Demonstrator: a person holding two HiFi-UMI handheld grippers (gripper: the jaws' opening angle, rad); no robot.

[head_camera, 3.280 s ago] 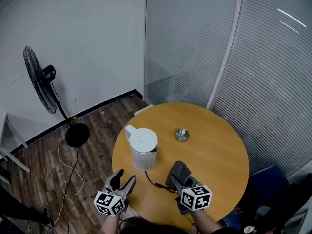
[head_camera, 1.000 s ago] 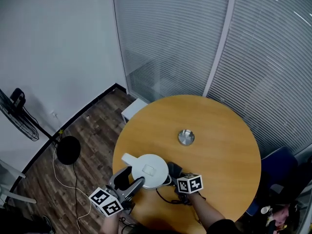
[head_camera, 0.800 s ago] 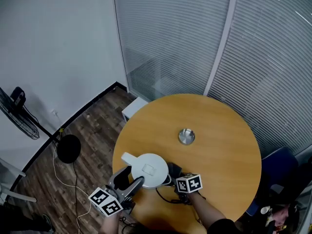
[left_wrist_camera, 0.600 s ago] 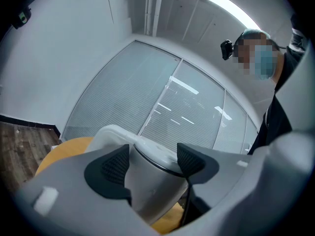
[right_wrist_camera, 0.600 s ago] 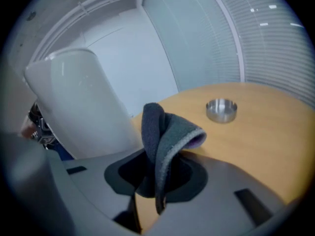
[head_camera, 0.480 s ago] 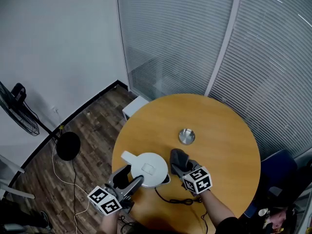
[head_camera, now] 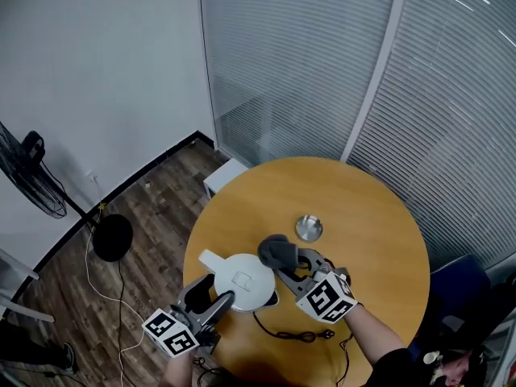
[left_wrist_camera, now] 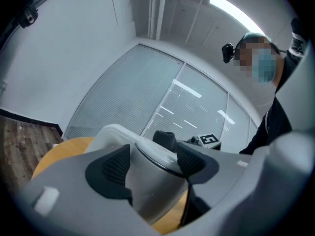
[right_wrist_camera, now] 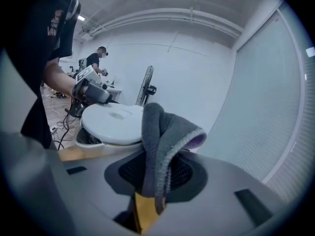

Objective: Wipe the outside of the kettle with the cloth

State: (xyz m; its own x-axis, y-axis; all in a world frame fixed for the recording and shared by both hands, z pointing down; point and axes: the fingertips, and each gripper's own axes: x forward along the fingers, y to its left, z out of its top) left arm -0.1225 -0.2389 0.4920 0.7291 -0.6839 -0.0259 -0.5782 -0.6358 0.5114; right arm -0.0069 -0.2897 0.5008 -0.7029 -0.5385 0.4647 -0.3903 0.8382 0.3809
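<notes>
Your left gripper [head_camera: 210, 297] clamps the kettle [head_camera: 242, 280] at the bench's [head_camera: 363, 208] near-left, steadying it | right gripper [head_camera: 293, 266] pinches the cloth [head_camera: 276, 251] against its far-right side, placed to wipe.

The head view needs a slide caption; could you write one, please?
Left gripper steadies the white kettle; right gripper holds a grey cloth at its side.

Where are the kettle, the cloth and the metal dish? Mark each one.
kettle [head_camera: 242, 281]: head view, middle of its white lid.
cloth [head_camera: 276, 251]: head view, the grey bunch beside the kettle.
metal dish [head_camera: 307, 228]: head view, its centre.
</notes>
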